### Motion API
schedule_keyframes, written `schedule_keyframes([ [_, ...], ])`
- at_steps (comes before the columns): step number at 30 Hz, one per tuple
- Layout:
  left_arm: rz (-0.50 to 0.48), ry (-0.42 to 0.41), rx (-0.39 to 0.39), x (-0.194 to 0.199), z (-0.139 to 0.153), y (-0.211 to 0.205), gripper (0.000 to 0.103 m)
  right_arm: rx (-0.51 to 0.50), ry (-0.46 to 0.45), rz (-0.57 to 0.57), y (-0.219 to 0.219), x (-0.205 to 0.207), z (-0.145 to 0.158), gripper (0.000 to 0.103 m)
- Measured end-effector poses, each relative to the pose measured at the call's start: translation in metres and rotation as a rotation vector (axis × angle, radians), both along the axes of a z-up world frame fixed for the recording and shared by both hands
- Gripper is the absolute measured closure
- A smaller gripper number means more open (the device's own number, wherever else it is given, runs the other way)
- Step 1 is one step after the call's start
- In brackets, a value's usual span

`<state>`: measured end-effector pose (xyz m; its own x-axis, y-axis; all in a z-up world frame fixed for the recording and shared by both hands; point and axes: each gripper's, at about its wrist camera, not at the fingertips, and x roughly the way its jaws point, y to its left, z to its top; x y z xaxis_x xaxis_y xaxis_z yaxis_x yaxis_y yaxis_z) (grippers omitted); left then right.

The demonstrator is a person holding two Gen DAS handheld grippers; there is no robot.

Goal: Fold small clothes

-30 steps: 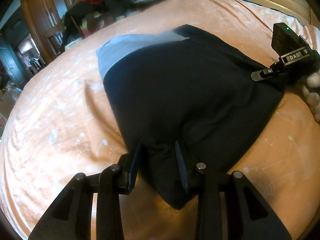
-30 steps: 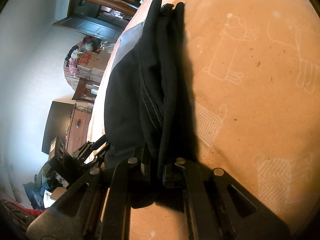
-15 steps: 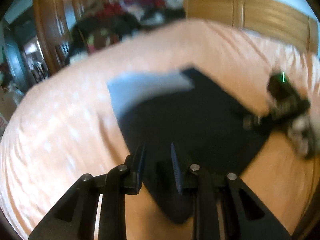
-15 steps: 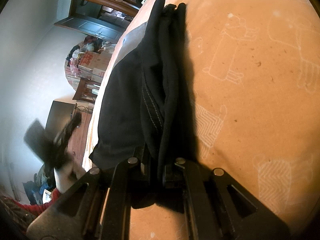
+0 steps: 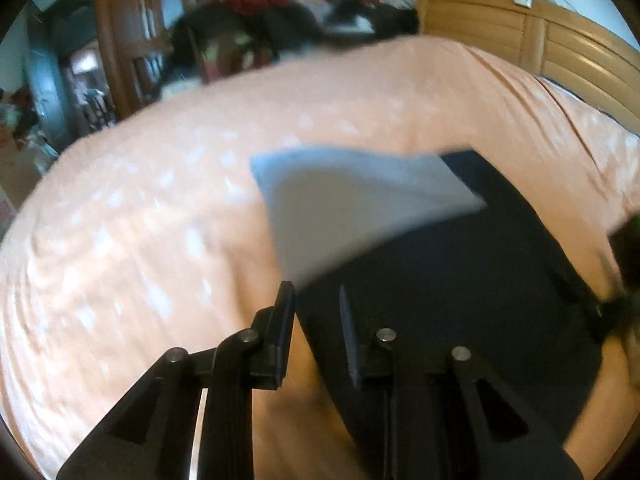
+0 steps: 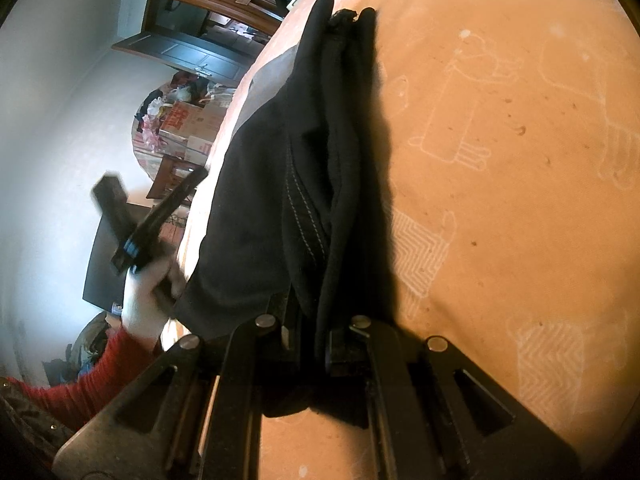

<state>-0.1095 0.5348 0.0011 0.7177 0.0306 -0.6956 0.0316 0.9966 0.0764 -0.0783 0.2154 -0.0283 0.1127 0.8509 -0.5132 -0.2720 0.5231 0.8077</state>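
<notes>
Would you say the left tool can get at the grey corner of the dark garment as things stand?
Probably yes. The left tool is open and empty above the dark garment, with the grey corner just ahead and nothing between. The right tool grips the opposite edge.

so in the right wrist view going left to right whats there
red sleeve → hand with the left claw → black garment pinched in the right claw → bare orange bedsheet

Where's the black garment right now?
The black garment lies on the peach bed sheet, right of centre in the left wrist view, one edge pinched in the right gripper.
</notes>
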Motion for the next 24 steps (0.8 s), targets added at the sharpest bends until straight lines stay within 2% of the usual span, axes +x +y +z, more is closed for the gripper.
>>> schedule_keyframes([
  [1,0.003,0.034,0.010,0.014,-0.009,0.002,0.078,0.001,0.000,0.000,0.000,0.000,0.000,0.099],
  [2,-0.003,0.108,0.016,0.029,-0.028,0.004,0.076,0.003,0.000,0.000,0.000,0.001,0.000,0.099],
  [3,-0.021,0.162,0.007,0.036,-0.044,0.004,0.071,0.006,0.000,0.001,0.000,0.001,-0.001,0.099],
  [6,-0.038,0.160,-0.013,0.033,-0.046,0.003,0.071,0.010,0.000,0.002,-0.001,0.002,-0.003,0.099],
  [8,-0.071,0.156,0.030,0.017,-0.036,-0.007,0.077,0.013,0.001,0.002,-0.001,0.003,-0.003,0.099],
  [9,-0.088,0.150,0.028,0.010,-0.029,-0.009,0.085,0.013,0.001,0.002,-0.001,0.003,-0.003,0.099],
  [10,-0.112,0.115,0.023,-0.010,-0.015,-0.015,0.087,0.013,-0.001,0.002,0.000,0.004,-0.003,0.099],
  [12,-0.149,0.047,-0.025,-0.050,0.004,-0.020,0.085,0.013,-0.001,0.002,0.000,0.004,-0.003,0.099],
  [14,-0.181,0.035,-0.033,-0.095,0.004,-0.032,0.080,0.013,-0.002,0.002,0.000,0.005,-0.004,0.099],
  [15,-0.198,0.071,-0.025,-0.109,-0.007,-0.039,0.075,0.014,-0.001,0.004,-0.003,0.005,-0.007,0.099],
  [16,-0.216,0.132,0.035,-0.124,-0.031,-0.050,0.074,0.014,0.000,0.005,-0.003,0.005,-0.007,0.099],
  [17,-0.206,0.089,0.099,-0.137,-0.041,-0.057,0.073,0.010,-0.001,0.007,-0.003,0.005,-0.007,0.099],
  [18,-0.195,0.056,0.120,-0.143,-0.040,-0.061,0.074,0.003,-0.004,0.007,-0.002,0.005,-0.007,0.099],
  [19,-0.189,0.079,0.138,-0.139,-0.036,-0.065,0.074,-0.001,-0.005,0.003,-0.003,0.005,-0.006,0.099],
  [22,-0.139,0.109,0.059,-0.135,-0.025,-0.062,0.074,-0.073,-0.034,-0.007,0.001,0.001,0.005,0.098],
  [24,-0.100,0.111,0.008,-0.142,-0.016,-0.048,0.073,-0.169,-0.096,-0.017,0.006,-0.008,0.024,0.086],
])
